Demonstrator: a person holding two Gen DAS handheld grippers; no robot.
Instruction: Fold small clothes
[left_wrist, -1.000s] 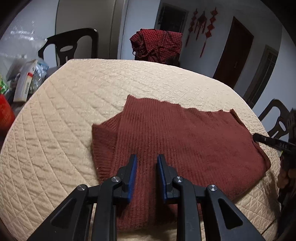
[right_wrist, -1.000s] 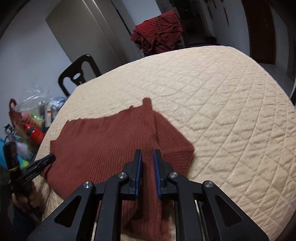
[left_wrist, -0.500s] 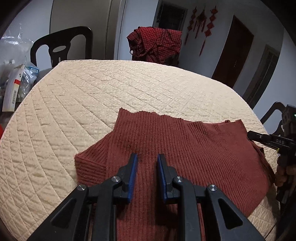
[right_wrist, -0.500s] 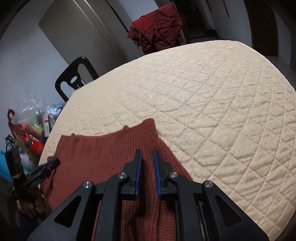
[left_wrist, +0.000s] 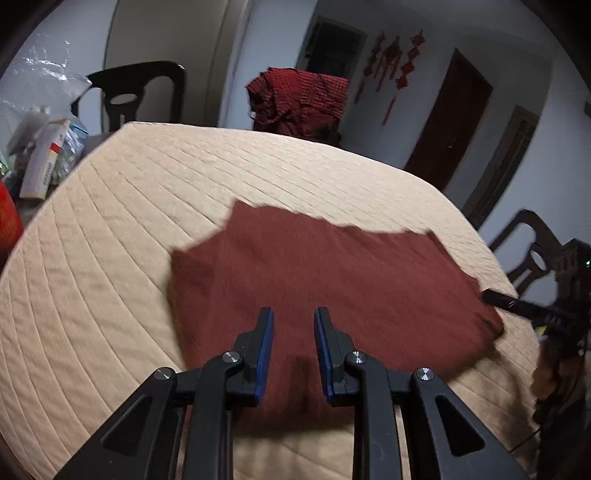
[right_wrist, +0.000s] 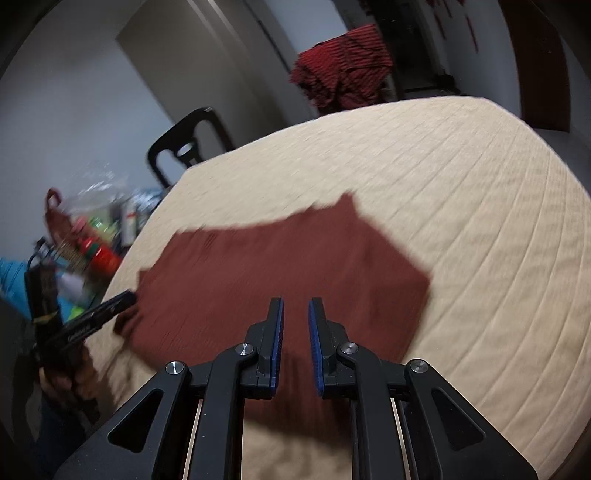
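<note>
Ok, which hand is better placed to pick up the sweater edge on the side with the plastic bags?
Left, probably. Its tongs reach that edge of the sweater, beside the bags; the right tongs sit at the opposite edge.

bare quilted tabletop (left_wrist: 122, 258) beyond sweater (left_wrist: 325, 277)

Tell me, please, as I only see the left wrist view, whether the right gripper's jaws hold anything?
Observer: No. The right gripper has its jaws slightly apart, nothing between them, above the red knit garment.
Operator: Where does my left gripper sit, seen from there?
Observer: Its tip is at the garment's left edge; blur hides whether it touches.
Operator: Is anything beside the table there?
Observer: Red-capped bottles stand past the table's left edge.
</note>
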